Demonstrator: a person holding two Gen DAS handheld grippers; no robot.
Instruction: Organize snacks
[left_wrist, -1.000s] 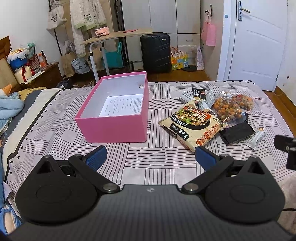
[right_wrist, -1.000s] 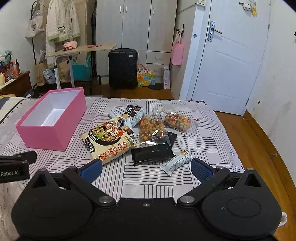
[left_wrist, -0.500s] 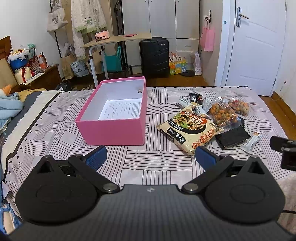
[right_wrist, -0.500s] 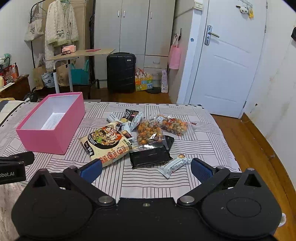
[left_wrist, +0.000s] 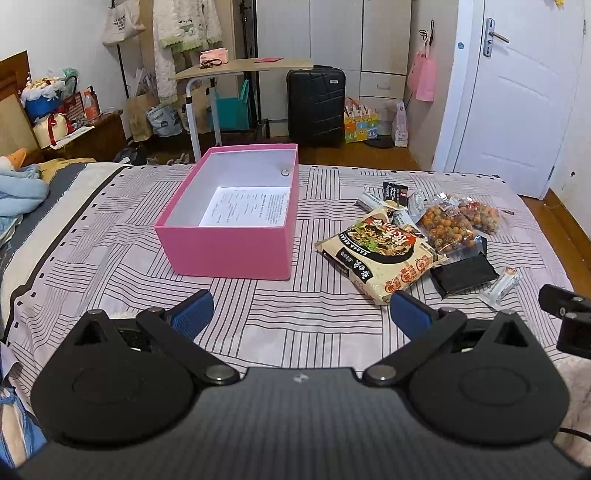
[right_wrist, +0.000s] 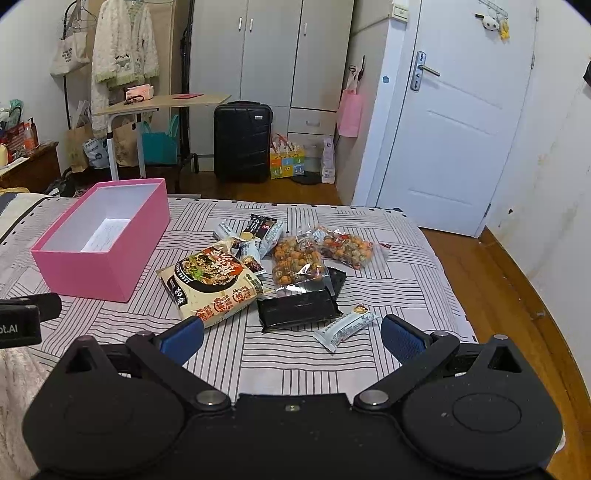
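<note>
Right tool (right_wrist: 291, 334) hangs low over the striped bedspread (right_wrist: 369, 373), blue pads spread wide with nothing between them. Nearest to it, just ahead and a touch right of centre, lies the small white wrapped snack bar (right_wrist: 345, 326), long axis slanting from near-left to far-right, so the jaws would need a twist to straddle it across the narrow way. Just beyond the bar sits the flat black foil pouch (right_wrist: 297, 308), then the big cream noodle packet (right_wrist: 214, 282) to the pouch's left, with the two clear bags of coated nuts (right_wrist: 297, 260) behind. Left tool (left_wrist: 299, 314) is released too, empty, facing the open pink cardboard box (left_wrist: 229, 251), which lies left of the noodle packet. My read: the right tool is nearer the snacks, the box nearer the left.
</note>
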